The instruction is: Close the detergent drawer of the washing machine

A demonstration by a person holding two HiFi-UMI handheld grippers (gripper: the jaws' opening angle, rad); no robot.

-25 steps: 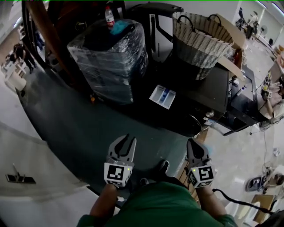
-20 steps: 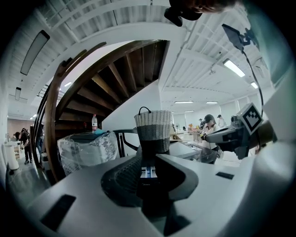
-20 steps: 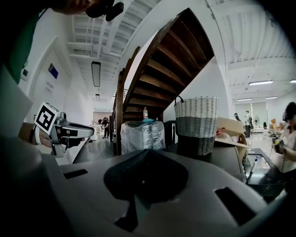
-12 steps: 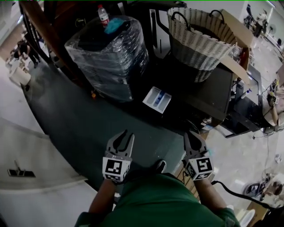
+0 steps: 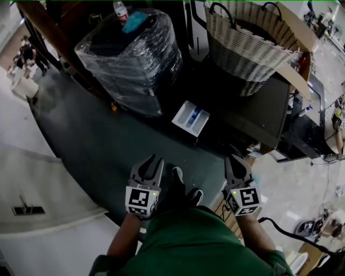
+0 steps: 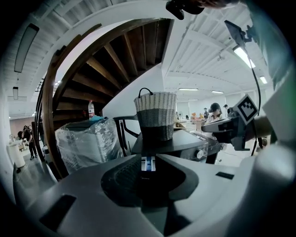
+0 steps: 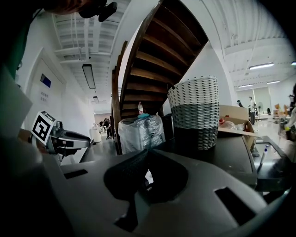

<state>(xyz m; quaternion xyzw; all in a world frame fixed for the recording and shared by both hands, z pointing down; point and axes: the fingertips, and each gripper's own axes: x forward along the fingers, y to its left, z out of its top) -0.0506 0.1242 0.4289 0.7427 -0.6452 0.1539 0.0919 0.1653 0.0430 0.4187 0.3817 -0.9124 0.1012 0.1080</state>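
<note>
The detergent drawer (image 5: 190,117) is white with blue compartments and stands pulled out from the front of the black washing machine (image 5: 259,108). Both grippers hang well short of it, low in the head view. My left gripper (image 5: 152,163) is below and left of the drawer, its jaws a little apart with nothing in them. In the left gripper view the drawer (image 6: 148,163) shows straight ahead through the gap of my left gripper (image 6: 148,159). My right gripper (image 5: 235,161) is in front of the machine's right part, its tips (image 7: 148,150) meeting and empty.
A wicker basket (image 5: 248,38) stands on the machine's top. Left of the machine is a plastic-wrapped black bundle (image 5: 132,59) with a bottle (image 5: 119,9) on it. A wooden staircase (image 7: 162,51) rises behind. A shoe (image 5: 178,178) shows between the grippers on the dark floor (image 5: 97,145).
The person has stepped toward the machine: the drawer and basket now lie closer in the head view, and a shoe has come forward between the grippers. Both grippers stay low.
</note>
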